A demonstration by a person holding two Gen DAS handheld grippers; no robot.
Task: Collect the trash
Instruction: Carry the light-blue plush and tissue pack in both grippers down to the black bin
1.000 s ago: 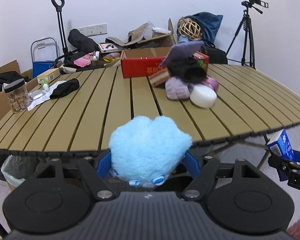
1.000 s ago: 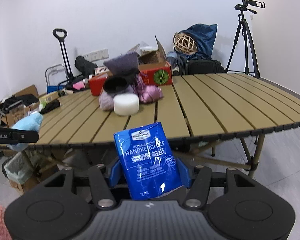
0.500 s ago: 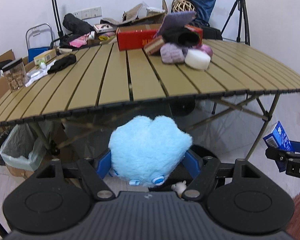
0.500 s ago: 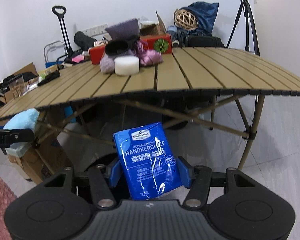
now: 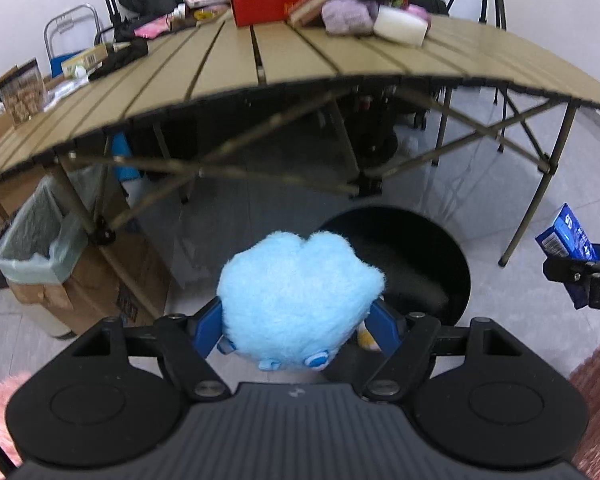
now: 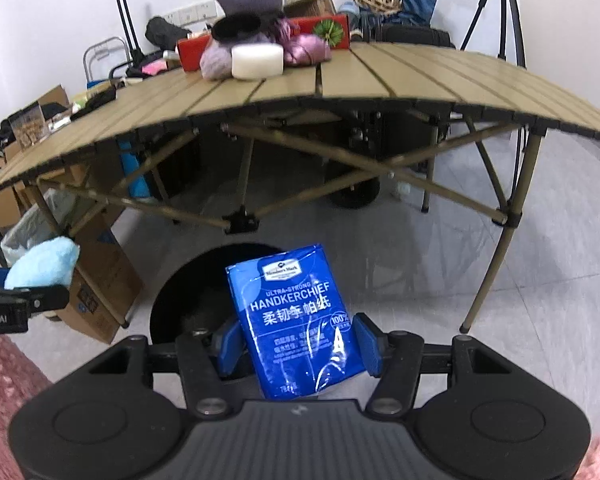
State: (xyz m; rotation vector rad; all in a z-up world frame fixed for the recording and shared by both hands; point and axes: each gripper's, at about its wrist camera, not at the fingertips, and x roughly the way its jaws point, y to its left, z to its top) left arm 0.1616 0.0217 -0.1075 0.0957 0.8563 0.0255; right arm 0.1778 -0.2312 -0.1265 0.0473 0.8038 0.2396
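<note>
Left gripper [image 5: 298, 326] has its blue fingers [image 5: 208, 330] squeezed onto a fluffy light-blue plush [image 5: 298, 300], which bulges out between them and hides most of the gap. It's held low, over the floor, right above the near rim of a round black bin [image 5: 420, 256] that sits in front of the slatted tabletop [image 5: 300, 56].

Right gripper [image 6: 298, 346] is clamped on a blue handkerchief tissue pack [image 6: 296, 320], fingers [image 6: 366, 344] pressing both side edges, pack standing up and leaning a bit. Same black bin shows behind and under it in the right wrist view [image 6: 196, 288], so the pack hangs just over the bin's opening. From the left wrist camera you can see that pack off at the right edge [image 5: 566, 236], and from the right wrist camera the plush pokes in at the left [image 6: 44, 262].

Off to the left under the tabletop edge there's a cardboard box [image 5: 112, 276] with a plastic-lined bin [image 5: 36, 244] beside it. Up on the tabletop: a red box [image 6: 332, 30], a white roll [image 6: 257, 61] and some purple yarn-looking stuff [image 6: 216, 60], all well apart from both grippers.
</note>
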